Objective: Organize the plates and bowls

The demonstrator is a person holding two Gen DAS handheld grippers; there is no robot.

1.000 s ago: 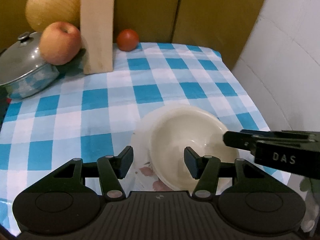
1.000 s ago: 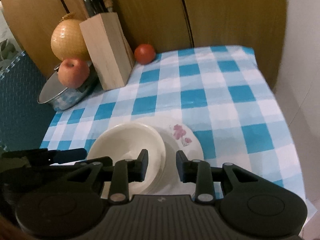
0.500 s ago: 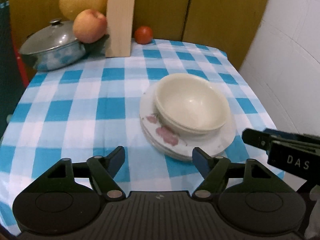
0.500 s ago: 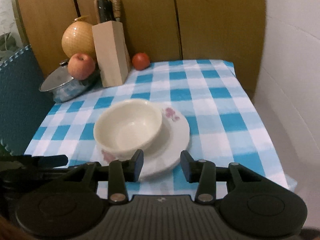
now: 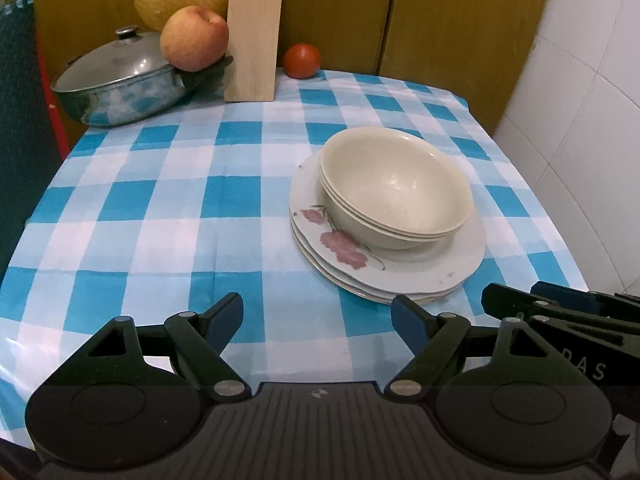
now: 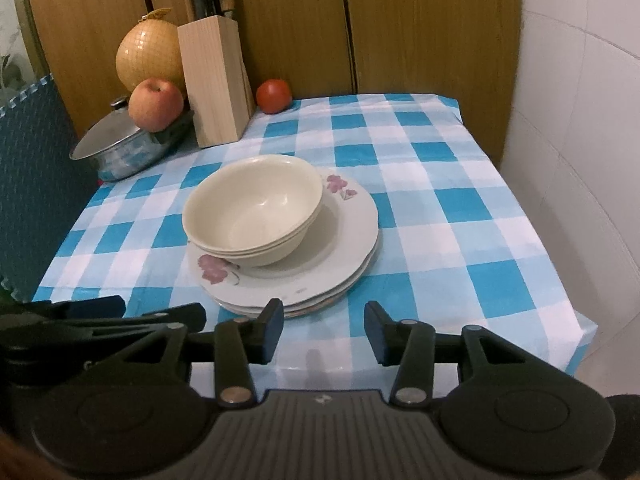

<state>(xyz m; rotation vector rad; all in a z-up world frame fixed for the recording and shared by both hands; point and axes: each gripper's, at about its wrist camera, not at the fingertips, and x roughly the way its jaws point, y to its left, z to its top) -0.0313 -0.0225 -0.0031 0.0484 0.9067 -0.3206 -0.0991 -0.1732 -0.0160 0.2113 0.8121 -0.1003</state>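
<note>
I hold my left gripper [image 5: 317,317] above the near edge of the table [image 5: 160,208], its jaws spread wide with nothing between them. My right gripper [image 6: 324,326] hangs over the same near edge, also released and empty. The two sit side by side, apart from the dishes.

The stacked cream bowls [image 5: 394,188] rest nested inside one another on a stack of flowered plates [image 5: 420,272], which lies on the blue-checked tablecloth toward the table's right edge, nearer to me than to the far edge.

Along the far edge, a wooden knife block [image 6: 214,84] stands upright beside a tomato [image 6: 273,96]. At the far left corner sits a lidded pot [image 5: 120,80] with an apple [image 5: 194,37] perched against it, and a netted yellow melon [image 6: 148,56] behind.
</note>
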